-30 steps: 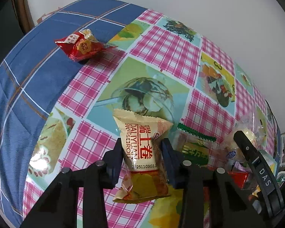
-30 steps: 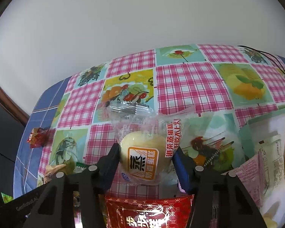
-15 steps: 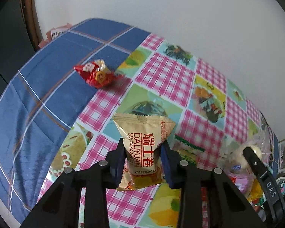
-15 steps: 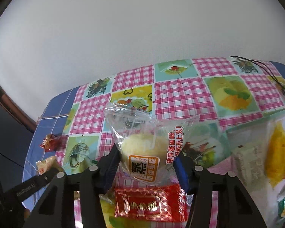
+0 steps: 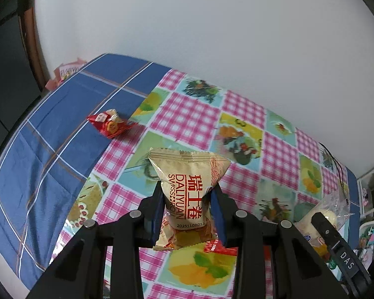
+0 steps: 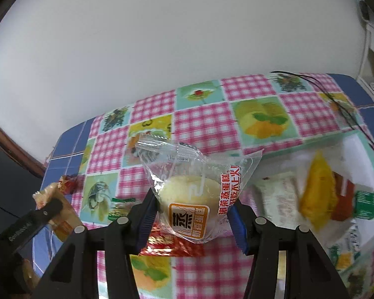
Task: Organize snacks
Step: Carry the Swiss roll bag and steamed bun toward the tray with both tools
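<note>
My left gripper (image 5: pixel 187 196) is shut on a gold Swiss-roll packet (image 5: pixel 189 186) and holds it upright above the patterned tablecloth (image 5: pixel 192 119). My right gripper (image 6: pixel 192 199) is shut on a clear packet with a steamed egg cake (image 6: pixel 189 196), also held in the air. The egg cake packet also shows at the right of the left wrist view (image 5: pixel 329 214). The gold packet shows at the left of the right wrist view (image 6: pixel 52 199). A small red snack packet (image 5: pixel 109 125) lies on the blue part of the cloth.
A white tray (image 6: pixel 354 147) with a teal rim holds several packets at the right. A red foil packet (image 6: pixel 172 245) and a green packet (image 6: pixel 119 209) lie on the cloth below my right gripper. A black cable (image 6: pixel 341 104) runs along the far right. A white wall stands behind.
Both grippers have risen from the table with their packets held. The tabletop looks farther away and more wall shows.
</note>
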A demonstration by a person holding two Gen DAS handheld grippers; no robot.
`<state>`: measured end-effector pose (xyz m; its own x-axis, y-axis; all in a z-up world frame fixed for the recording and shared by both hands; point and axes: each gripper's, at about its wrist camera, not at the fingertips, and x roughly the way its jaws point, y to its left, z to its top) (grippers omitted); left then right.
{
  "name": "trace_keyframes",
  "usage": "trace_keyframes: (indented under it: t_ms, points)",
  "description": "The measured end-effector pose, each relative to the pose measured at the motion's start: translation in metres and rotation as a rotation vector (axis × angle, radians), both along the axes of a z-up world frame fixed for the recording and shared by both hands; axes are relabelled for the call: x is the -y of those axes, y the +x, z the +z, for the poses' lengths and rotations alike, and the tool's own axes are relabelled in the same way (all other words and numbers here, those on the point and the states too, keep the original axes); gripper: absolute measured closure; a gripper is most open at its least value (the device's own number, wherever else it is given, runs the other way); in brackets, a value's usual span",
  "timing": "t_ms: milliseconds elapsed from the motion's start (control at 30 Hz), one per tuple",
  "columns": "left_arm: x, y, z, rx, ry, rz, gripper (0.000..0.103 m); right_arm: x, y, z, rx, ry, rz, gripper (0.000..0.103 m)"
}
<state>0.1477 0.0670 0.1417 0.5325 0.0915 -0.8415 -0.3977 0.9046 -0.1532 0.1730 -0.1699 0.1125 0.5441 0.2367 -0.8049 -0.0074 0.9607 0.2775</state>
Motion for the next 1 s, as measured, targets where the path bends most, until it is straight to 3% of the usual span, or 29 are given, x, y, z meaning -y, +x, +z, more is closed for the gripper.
trace_keyframes:
  t_ms: [400,1000]
  points:
    - [0.075,-0.003,0.009,0.013,0.023,-0.105,0.067,0.058,-0.013,0.019,-0.024,0.021,-0.062,0.046]
    - [0.165,-0.001,-0.006,-0.024,0.067,-0.224,0.067,0.159,-0.018,0.007,-0.081,0.063,-0.209,0.046]
